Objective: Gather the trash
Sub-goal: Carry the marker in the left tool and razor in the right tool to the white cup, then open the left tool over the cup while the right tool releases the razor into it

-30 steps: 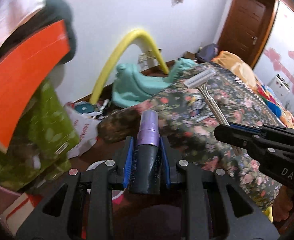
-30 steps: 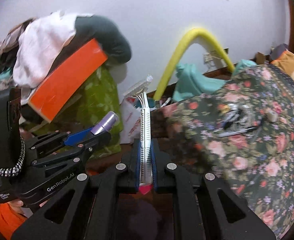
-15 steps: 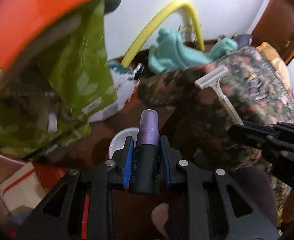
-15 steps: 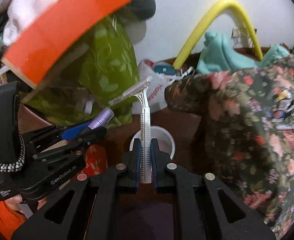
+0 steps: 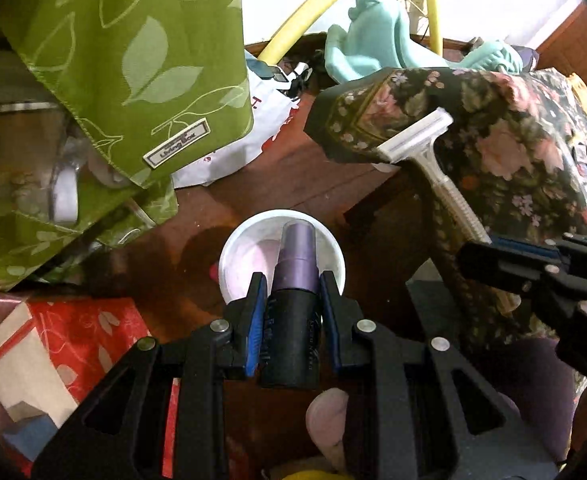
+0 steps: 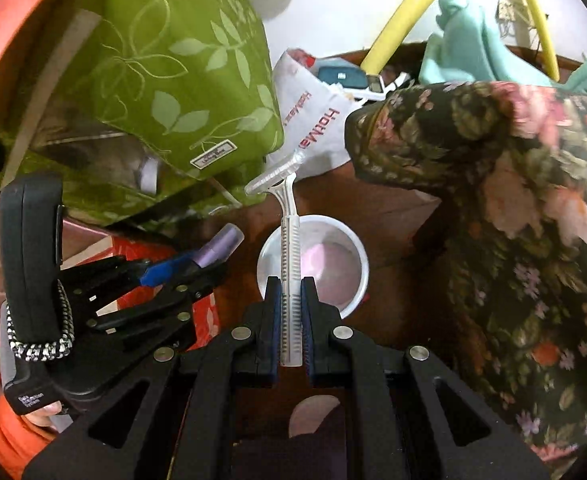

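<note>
My left gripper (image 5: 293,294) is shut on a black tube with a purple cap (image 5: 295,264), held above a white round bin (image 5: 233,252) on the brown floor. My right gripper (image 6: 290,294) is shut on a white disposable razor (image 6: 289,248), its head pointing forward over the same white bin (image 6: 353,256). In the left wrist view the razor (image 5: 425,140) and the right gripper (image 5: 533,264) are at the right. In the right wrist view the left gripper (image 6: 181,270) with the tube (image 6: 221,242) is at the left.
A green leaf-print cloth (image 5: 125,60) hangs over clutter on the left. A red patterned box (image 5: 73,340) lies at lower left. A dark floral bedspread (image 6: 513,200) fills the right. A white plastic bag (image 6: 313,120), a yellow hose (image 6: 405,12) and a teal toy (image 5: 377,52) lie beyond.
Both grippers have tilted down and moved toward the floor. The white bin has come into view beneath the tube and the razor. Both grips are unchanged.
</note>
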The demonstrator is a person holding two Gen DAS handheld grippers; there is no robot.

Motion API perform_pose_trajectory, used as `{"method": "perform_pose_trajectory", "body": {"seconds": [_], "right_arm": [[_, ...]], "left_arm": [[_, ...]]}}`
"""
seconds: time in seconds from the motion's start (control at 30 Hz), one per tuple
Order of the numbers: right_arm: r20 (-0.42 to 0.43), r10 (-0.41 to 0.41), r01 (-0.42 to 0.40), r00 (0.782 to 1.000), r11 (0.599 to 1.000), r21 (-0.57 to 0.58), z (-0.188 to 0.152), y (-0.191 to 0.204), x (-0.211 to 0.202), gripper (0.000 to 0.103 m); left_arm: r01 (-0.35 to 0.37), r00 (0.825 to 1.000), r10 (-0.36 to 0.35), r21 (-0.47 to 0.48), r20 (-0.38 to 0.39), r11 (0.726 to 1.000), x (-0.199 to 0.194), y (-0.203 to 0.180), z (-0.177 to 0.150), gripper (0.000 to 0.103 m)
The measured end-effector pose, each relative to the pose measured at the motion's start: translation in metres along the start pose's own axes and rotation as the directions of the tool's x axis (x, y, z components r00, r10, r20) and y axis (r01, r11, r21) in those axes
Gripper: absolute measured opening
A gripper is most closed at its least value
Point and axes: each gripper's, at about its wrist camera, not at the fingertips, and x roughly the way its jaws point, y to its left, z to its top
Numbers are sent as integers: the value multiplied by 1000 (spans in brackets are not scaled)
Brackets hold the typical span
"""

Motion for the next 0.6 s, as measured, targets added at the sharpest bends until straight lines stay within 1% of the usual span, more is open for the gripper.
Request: {"method": "perform_pose_trajectory", "body": {"seconds": [0.07,0.1,0.17,0.23,0.3,0.47,0.6], "right_arm": [[-7,21,-21,1000,1000,11,7,-3,7,9],[-3,26,-26,1000,999,21,11,-4,10,9],[-25,32,-31,999,999,39,15,-7,17,12],[-38,21,-19,999,999,47,16,-10,20,20],[-35,8,-7,999,999,41,15,-11,19,24],[-23,-30,30,999,1000,9,10,-11,9,25],[6,-41,41,999,999,1,6,-10,-5,25]], "left_arm": [[16,1000,-16,-12,-1,1000,4,3,4,26],[7,1000,-7,-19,-2,1000,6,4,6,27],[-12,1000,12,-25,-5,1000,8,7,7,28],[-34,999,33,-30,-10,999,8,9,6,30],[-35,999,35,-22,-15,999,8,10,3,30],[-31,999,31,-14,-9,999,4,8,2,30],[-25,1000,25,-3,19,1000,-11,3,2,30]]}}
